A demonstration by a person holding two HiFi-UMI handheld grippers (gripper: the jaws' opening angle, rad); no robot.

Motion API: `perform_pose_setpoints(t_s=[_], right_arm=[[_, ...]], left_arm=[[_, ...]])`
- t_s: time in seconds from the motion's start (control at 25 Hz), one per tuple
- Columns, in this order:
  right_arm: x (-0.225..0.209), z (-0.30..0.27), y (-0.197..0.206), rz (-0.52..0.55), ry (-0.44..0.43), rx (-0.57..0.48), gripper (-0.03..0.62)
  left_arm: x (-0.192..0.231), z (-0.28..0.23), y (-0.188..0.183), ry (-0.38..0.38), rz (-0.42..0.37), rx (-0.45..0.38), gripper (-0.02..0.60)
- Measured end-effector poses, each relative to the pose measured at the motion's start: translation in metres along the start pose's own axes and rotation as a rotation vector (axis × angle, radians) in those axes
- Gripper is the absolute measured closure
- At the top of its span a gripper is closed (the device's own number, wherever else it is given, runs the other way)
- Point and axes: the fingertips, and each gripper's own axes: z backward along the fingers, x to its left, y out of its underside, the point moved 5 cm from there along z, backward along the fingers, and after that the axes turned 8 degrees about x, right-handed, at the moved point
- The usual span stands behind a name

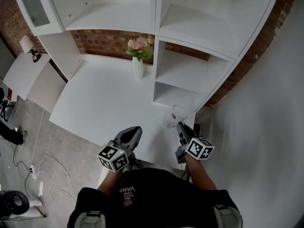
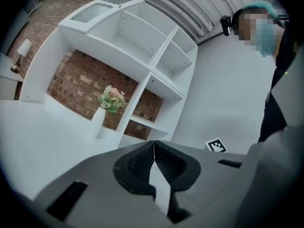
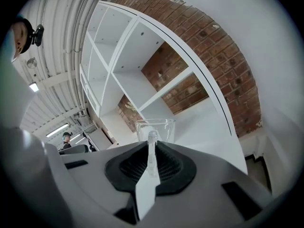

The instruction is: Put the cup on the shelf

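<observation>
A clear glass cup point(image 1: 174, 116) hangs just over the white desk's right front part, below the lowest shelf compartment point(image 1: 174, 95). My right gripper point(image 1: 180, 125) is shut on it; in the right gripper view a thin glass part of the cup point(image 3: 155, 128) is pinched between the jaws, and the cup's body stands beyond the tips. My left gripper point(image 1: 136, 130) hovers over the desk's front edge, to the left of the cup. Its jaws point(image 2: 153, 148) meet with nothing between them.
The white shelf unit point(image 1: 190, 72) rises at the desk's right side, with open compartments stacked upward. A white vase of pink flowers point(image 1: 138, 63) stands at the back by the brick wall. Cables point(image 1: 33, 167) lie on the floor at the left. A white wall point(image 1: 266, 127) is close on the right.
</observation>
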Motion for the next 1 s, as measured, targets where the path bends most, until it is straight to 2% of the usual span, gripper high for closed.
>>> perform_pose_setpoints(t_s=[0.68, 1.0], right_arm=[[-0.070, -0.084, -0.025, -0.002, 0.158, -0.007, 0.563], [-0.085, -0.111, -0.028, 0.073, 0.216, 0.013, 0.563]], left_arm=[[0.046, -0.020, -0.012, -0.010, 0.009, 0.046, 0.574], [0.052, -0.023, -0.010, -0.010, 0.006, 0.067, 0.574]])
